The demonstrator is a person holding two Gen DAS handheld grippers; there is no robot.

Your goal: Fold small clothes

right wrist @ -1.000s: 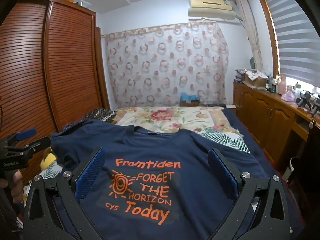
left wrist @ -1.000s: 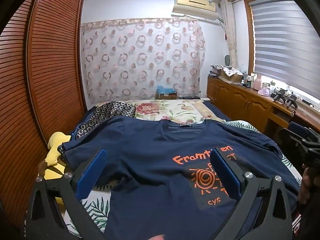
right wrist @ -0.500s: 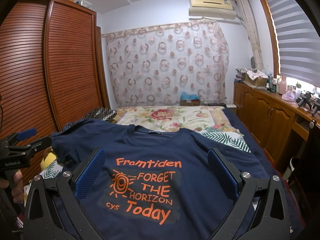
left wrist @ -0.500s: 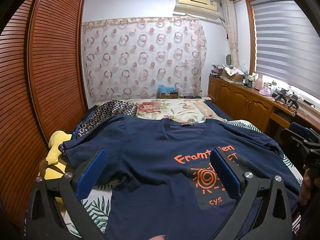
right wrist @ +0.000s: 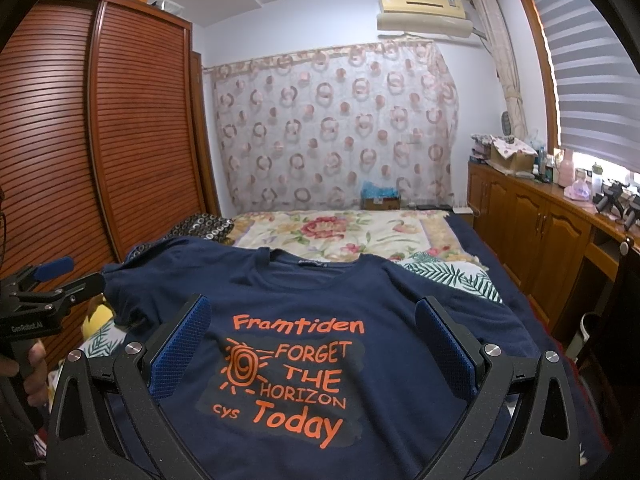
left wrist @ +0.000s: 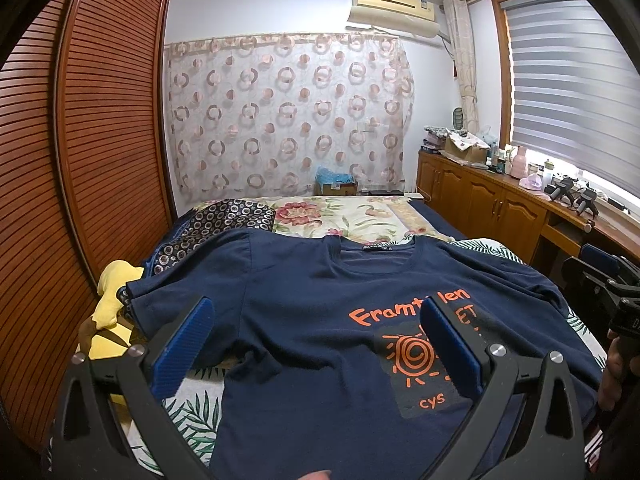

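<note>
We hold both grippers wide open and empty above the near edge of the bed (right wrist: 472,236). The navy T-shirt (left wrist: 312,320) lies flat and face up there, collar toward the far end, hem nearest us, so its long axis runs straight away from us. Our left gripper (left wrist: 320,344) hovers over the shirt's left half, with the left sleeve (left wrist: 168,300) just beyond its left finger, near the bed's left edge. Our right gripper (right wrist: 316,348) hangs over the orange print (right wrist: 288,376) at mid-chest, the right sleeve farther off. We judge the left sleeve the nearer grab for a first lengthwise fold
</note>
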